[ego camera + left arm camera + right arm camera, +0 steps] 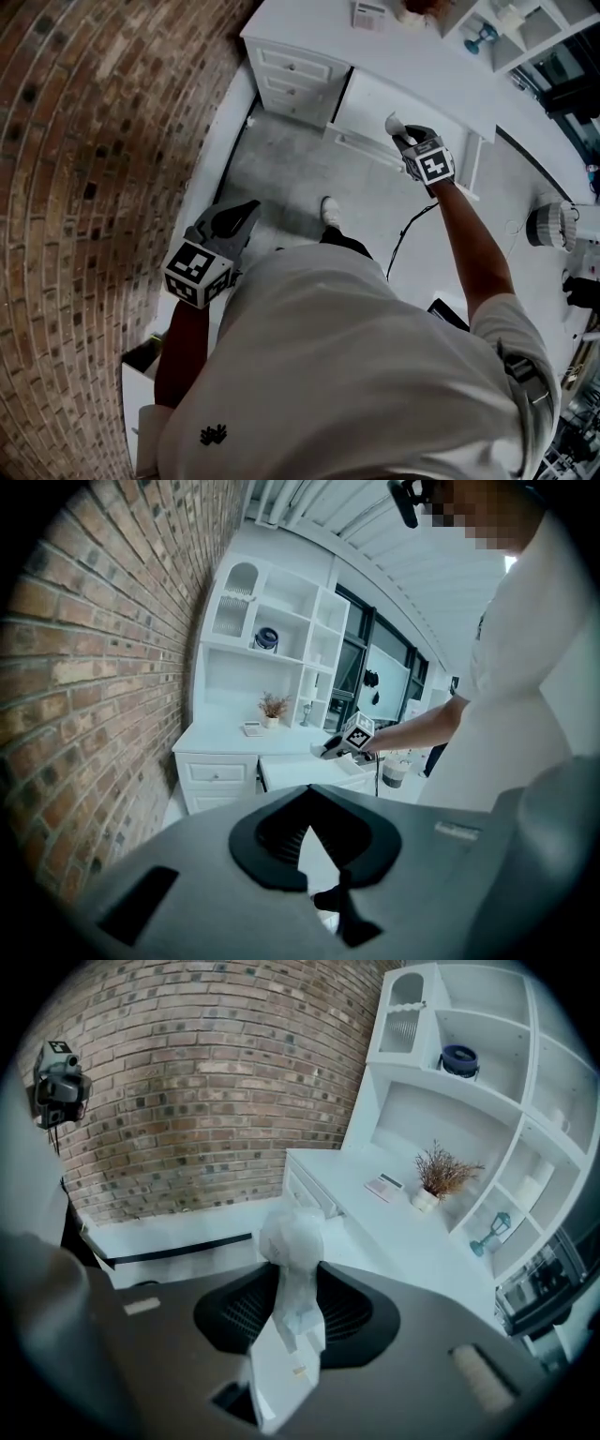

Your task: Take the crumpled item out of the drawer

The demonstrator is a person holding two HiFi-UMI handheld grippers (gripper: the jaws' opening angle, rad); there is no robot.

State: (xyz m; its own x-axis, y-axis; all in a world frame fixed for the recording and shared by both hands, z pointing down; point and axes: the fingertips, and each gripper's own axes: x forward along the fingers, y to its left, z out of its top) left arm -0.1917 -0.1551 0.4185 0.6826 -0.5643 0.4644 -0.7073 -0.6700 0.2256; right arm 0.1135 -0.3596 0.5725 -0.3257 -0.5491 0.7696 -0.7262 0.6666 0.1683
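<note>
A white crumpled item sticks up between the pads of my right gripper, which is shut on it. In the head view that gripper holds the item just above the open white drawer of the desk. From the left gripper view, the right gripper hovers over the same drawer. My left gripper hangs low by the person's left side, far from the drawer. Its jaws meet at the tips with nothing between them.
A white drawer unit stands left of the open drawer, with shelves above the desktop. A brick wall runs along the left. A dried plant and a small flat device sit on the desk. A round appliance stands at the right.
</note>
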